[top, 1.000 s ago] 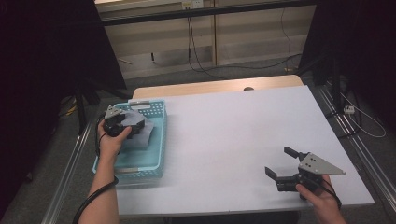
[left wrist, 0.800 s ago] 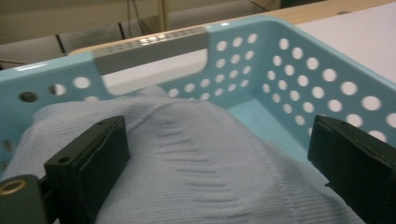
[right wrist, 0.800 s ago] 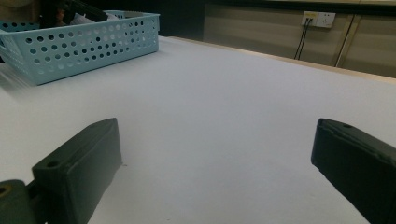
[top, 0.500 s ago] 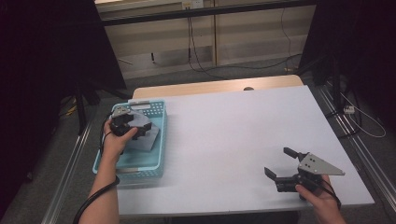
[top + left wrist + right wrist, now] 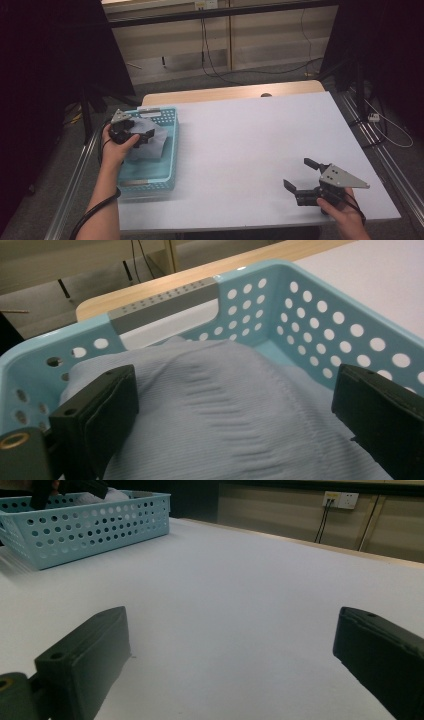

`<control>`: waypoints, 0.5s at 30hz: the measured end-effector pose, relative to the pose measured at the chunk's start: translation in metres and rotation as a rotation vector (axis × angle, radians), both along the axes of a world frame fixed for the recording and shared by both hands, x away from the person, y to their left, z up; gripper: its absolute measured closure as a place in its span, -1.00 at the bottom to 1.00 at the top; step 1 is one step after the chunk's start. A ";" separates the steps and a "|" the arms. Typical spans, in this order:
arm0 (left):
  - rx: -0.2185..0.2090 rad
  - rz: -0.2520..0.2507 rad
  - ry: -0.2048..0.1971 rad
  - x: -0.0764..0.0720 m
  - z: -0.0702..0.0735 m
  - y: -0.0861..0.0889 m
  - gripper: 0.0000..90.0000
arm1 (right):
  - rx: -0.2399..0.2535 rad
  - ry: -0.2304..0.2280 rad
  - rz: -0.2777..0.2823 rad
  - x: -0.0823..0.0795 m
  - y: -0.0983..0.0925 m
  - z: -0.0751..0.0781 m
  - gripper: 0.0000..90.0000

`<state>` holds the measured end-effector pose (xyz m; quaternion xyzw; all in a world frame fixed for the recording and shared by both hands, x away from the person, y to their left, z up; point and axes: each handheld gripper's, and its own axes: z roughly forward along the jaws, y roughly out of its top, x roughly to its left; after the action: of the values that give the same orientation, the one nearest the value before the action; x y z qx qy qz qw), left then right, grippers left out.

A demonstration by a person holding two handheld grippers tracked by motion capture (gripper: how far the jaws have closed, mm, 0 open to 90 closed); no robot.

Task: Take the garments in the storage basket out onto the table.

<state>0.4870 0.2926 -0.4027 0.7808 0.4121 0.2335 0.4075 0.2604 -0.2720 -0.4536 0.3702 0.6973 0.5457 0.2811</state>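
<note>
A: What's in the basket (image 5: 169, 150)?

B: A pale grey ribbed cloth (image 5: 235, 410), heaped in its far half. The basket is light blue with round holes in its walls and a grey handle bar on the far rim. It sits at the table's 9 o'clock edge

A: And the left gripper (image 5: 141, 138)?

B: Down inside the basket, right over the cloth. In the left gripper view its jaws are spread wide, one on each side of the heap, the cloth between them. I can't tell whether the pads touch the fabric

A: The right gripper (image 5: 302, 177)?

B: At about 5 o'clock on the table (image 5: 250, 145), well apart from the basket, jaws spread with nothing between them. In the right gripper view it looks low across the bare white top, with the basket at about 10 o'clock in that view

A: The surface and the room?

B: A white top with a wooden strip along the far edge. Beyond it, a grey floor, cables (image 5: 210, 50) hanging from a wall socket, dark curtains at both sides

A: Any change from a second ago?

B: The left hand (image 5: 116, 150) has moved farther along the basket and turned, so its gripper now points across the cloth. The right gripper has kept its place
</note>
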 end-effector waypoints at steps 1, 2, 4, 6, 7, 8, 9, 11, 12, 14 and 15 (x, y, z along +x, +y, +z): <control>0.000 0.000 0.000 0.000 0.000 0.000 -0.89 | 0.000 0.001 -0.001 0.000 0.000 0.000 -0.97; 0.000 -0.001 -0.001 0.000 0.000 0.001 -0.89 | 0.000 0.001 -0.001 0.000 0.000 0.000 -0.97; 0.003 0.009 0.001 0.001 -0.002 0.003 -0.90 | 0.000 0.002 -0.001 0.000 0.000 0.000 -0.98; 0.010 0.015 0.007 0.001 -0.004 0.003 -0.90 | -0.001 0.002 0.000 0.000 0.000 0.000 -0.98; 0.007 0.022 0.012 0.002 -0.006 0.003 -0.91 | -0.002 0.002 0.001 0.001 0.000 0.000 -0.98; -0.007 0.047 0.034 0.004 -0.010 0.002 -0.92 | -0.002 0.002 0.003 0.001 0.001 -0.001 -0.97; -0.020 0.056 0.044 0.005 -0.012 0.002 -0.93 | -0.001 0.003 0.004 0.000 0.001 -0.001 -0.98; -0.028 0.062 0.050 0.006 -0.015 0.001 -0.95 | 0.000 0.003 0.003 0.000 0.001 -0.001 -0.98; -0.028 0.065 0.057 0.008 -0.018 0.000 -0.96 | -0.001 0.003 0.003 0.000 0.000 -0.001 -0.98; -0.042 0.073 0.065 0.009 -0.020 -0.001 -0.97 | 0.000 0.003 0.003 0.000 0.000 -0.001 -0.98; -0.040 0.079 0.068 0.009 -0.021 -0.001 -0.98 | 0.003 0.003 0.003 0.000 0.000 -0.001 -0.97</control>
<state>0.4964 0.2916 -0.4242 0.7630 0.4608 0.2146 0.3993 0.2606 -0.2721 -0.4544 0.3703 0.6974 0.5465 0.2788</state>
